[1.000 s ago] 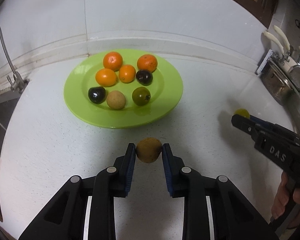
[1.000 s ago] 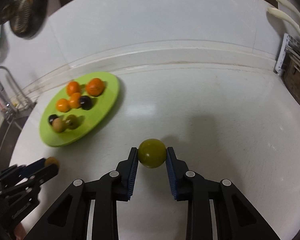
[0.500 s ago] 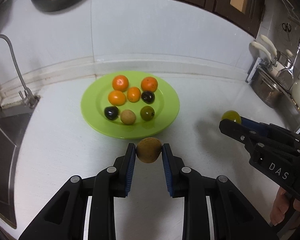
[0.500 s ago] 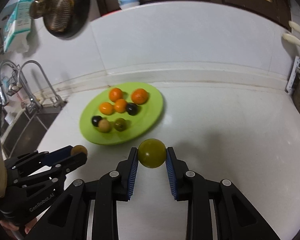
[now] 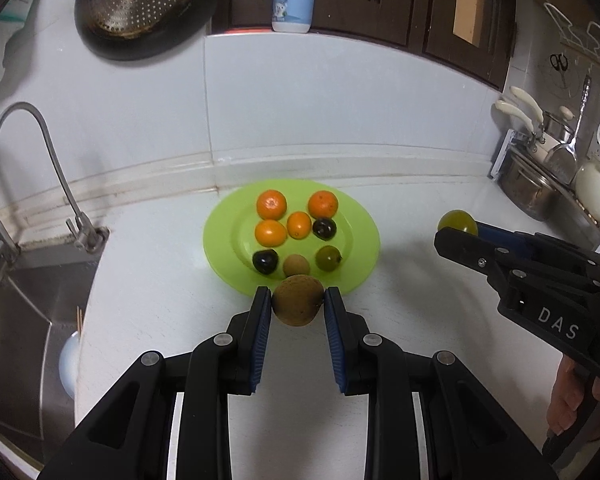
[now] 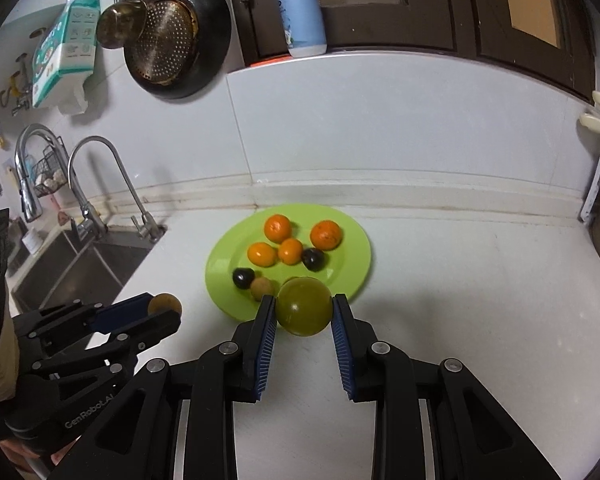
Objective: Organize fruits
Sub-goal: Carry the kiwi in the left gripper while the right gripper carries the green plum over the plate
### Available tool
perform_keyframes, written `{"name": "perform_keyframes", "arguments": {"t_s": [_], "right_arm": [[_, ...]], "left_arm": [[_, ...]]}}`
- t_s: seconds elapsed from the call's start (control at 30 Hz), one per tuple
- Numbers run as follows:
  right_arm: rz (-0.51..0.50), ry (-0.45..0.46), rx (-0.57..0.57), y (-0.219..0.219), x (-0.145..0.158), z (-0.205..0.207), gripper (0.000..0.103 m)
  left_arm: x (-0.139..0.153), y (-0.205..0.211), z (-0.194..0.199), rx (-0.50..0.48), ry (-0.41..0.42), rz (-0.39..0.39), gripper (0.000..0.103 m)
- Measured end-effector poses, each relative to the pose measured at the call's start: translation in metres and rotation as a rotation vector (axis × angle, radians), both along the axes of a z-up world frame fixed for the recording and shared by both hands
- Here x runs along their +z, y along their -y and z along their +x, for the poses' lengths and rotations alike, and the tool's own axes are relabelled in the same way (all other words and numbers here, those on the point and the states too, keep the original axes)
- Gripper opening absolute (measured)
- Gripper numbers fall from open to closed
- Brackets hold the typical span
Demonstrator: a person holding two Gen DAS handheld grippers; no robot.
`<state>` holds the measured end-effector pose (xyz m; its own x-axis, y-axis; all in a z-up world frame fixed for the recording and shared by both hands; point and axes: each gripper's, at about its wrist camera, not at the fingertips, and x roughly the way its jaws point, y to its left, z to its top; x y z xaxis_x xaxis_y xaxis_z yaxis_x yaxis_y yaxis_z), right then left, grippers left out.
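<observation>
**Two fruits pinched, plate beyond**

While the left gripper [image 5: 298, 306] pinches a brown fruit [image 5: 298, 300] between its blue pads, the right gripper [image 6: 304, 312] clamps a green fruit [image 6: 303, 306] the same way; both fruits sit at the fingertips, clear of the counter [image 5: 160, 300]. Beyond them, a green plate [image 5: 364, 240] lies near the counter's back edge, by the wall, carrying seven fruits: four orange, two dark, one green and one brown. Left of the plate, a sink [image 5: 24, 320] borders the counter's left edge.
</observation>
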<state>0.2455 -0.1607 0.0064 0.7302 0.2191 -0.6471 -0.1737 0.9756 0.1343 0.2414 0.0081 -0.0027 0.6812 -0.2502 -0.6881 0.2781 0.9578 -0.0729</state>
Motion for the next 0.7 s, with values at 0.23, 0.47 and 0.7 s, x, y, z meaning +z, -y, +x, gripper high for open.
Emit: {"name": "perform_keyframes", "arguments": {"t_s": [0.23,0.47,0.7], "right_arm": [[0.001,0.012,-0.008,-0.013,0.002,0.012,0.029],[-0.001,0.024,-0.012,-0.024,0.004,0.031,0.029],[-0.026,0.024,-0.015,-0.034,0.003,0.051,0.029]], "left_arm": [[0.007,-0.009,0.015,-0.034,0.026,0.017,0.027],[0.011,-0.016,0.036,-0.060,0.047,0.029,0.027],[0.007,-0.018,0.064,-0.084,0.045,0.050,0.027]]}}
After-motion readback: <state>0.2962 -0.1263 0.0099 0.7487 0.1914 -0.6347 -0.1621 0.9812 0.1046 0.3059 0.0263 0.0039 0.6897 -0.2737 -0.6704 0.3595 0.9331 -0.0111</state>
